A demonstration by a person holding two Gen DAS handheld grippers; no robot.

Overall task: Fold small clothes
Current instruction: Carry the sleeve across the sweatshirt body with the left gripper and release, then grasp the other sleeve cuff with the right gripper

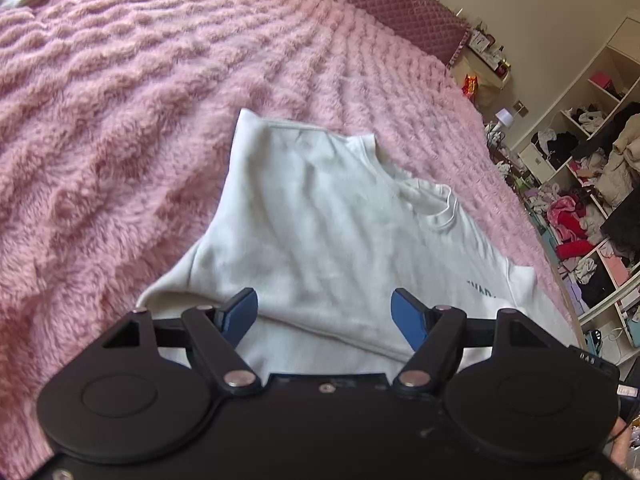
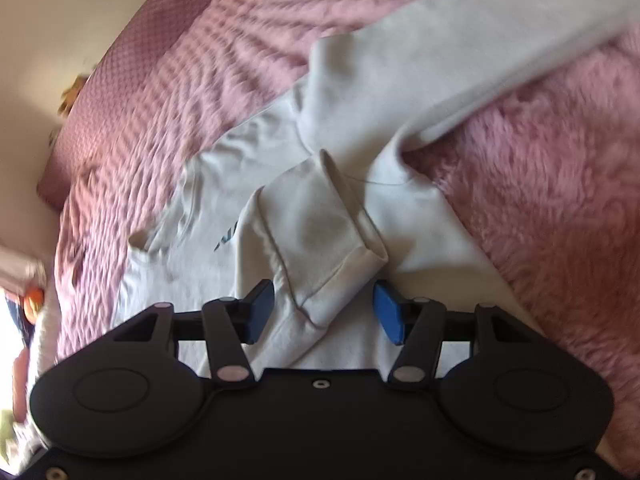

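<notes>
The white sweatshirt (image 1: 320, 216) on the bed (image 1: 100, 100) looked soft, light and floppy. Both hand-held grippers, left (image 1: 324, 314) and right (image 2: 324, 312), stood wide, gripping nothing; the cuff (image 2: 340, 252) at lower centre seemed the best hold.

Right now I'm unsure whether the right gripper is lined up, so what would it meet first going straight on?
Most likely the folded-in sleeve cuff of the white sweatshirt, lying directly ahead of the right gripper, whose jaws stand open; depth is unclear.

Ahead of my left gripper (image 1: 324, 312) (matt black plastic, smooth blue pads) the white sweatshirt (image 1: 320, 216) is lying soft and matt on the shaggy pink blanket (image 1: 120, 120).
</notes>
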